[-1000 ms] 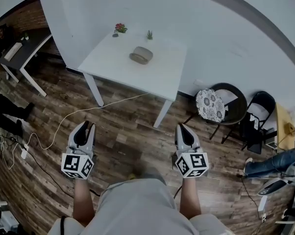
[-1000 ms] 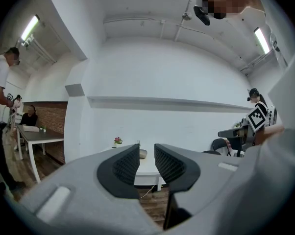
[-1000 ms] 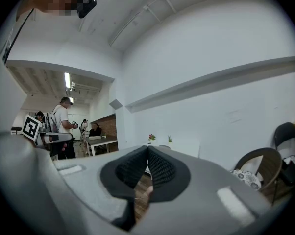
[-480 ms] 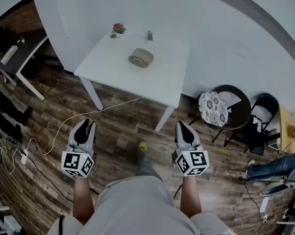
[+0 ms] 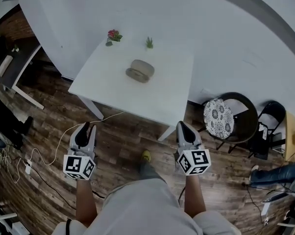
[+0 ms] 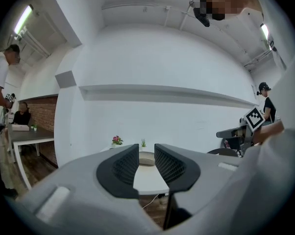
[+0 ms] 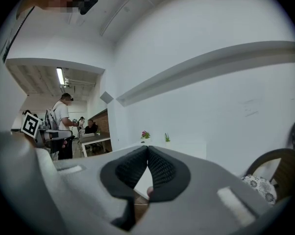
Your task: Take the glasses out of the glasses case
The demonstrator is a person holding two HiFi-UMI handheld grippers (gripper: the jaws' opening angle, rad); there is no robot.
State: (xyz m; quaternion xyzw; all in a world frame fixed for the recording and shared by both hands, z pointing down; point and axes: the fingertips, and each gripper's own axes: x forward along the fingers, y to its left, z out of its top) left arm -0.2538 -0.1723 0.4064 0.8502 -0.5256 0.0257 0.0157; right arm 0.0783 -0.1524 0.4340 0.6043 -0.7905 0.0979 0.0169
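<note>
Jaws apart on our left gripper (image 5: 83, 128), tips touching on our right gripper (image 5: 183, 127), both empty; glasses case (image 5: 140, 71) rests on the worktop (image 5: 113, 89).

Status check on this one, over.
Left gripper open, empty. Right gripper shut, empty. Glasses case on white table, both grippers well short. Cable on floor.

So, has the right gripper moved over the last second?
Yes. The right gripper has advanced toward the table; its tip now lines up with the near corner.

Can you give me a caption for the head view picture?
The left gripper and right gripper hover above the wooden floor, short of the white table holding a glasses case.
</note>
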